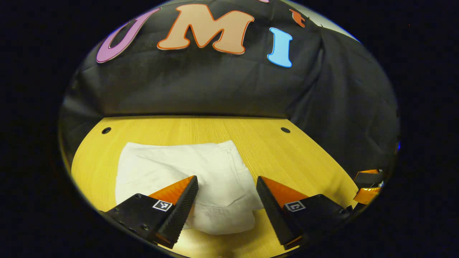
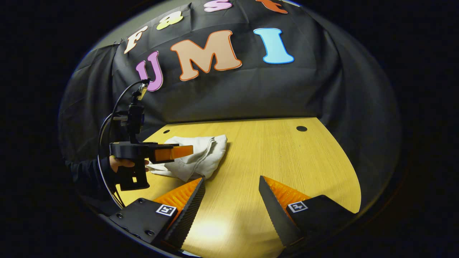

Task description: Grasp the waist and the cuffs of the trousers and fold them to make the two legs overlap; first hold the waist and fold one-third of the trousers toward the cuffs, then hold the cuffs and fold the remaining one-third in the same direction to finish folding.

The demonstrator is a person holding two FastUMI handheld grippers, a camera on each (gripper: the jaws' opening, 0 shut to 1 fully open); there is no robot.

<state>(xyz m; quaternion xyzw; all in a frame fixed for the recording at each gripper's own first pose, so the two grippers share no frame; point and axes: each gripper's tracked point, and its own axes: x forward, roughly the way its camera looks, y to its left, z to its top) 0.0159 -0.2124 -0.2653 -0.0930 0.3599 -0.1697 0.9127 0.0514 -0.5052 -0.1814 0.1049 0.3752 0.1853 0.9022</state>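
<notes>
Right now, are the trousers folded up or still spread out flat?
Folded. The trousers lie as a compact, layered white bundle on the table, no separate legs showing. Both the left gripper and right gripper are open, holding nothing.

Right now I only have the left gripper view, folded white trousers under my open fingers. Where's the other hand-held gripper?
Observer: The right hand-held gripper is open over bare wooden table, off to the side of the trousers.
Operator: Is it touching the cloth?
Observer: No, its fingers hold nothing, and the trousers lie beyond its near finger.
Operator: How do I look from there?
Observer: In the right gripper view your left hand-held gripper is seen side-on, above the near edge of the bundle, with a hand on its grip and cables looping behind.
Operator: Is the fold tidy?
Observer: From that side it is a compact stack with layered edges showing.
</notes>
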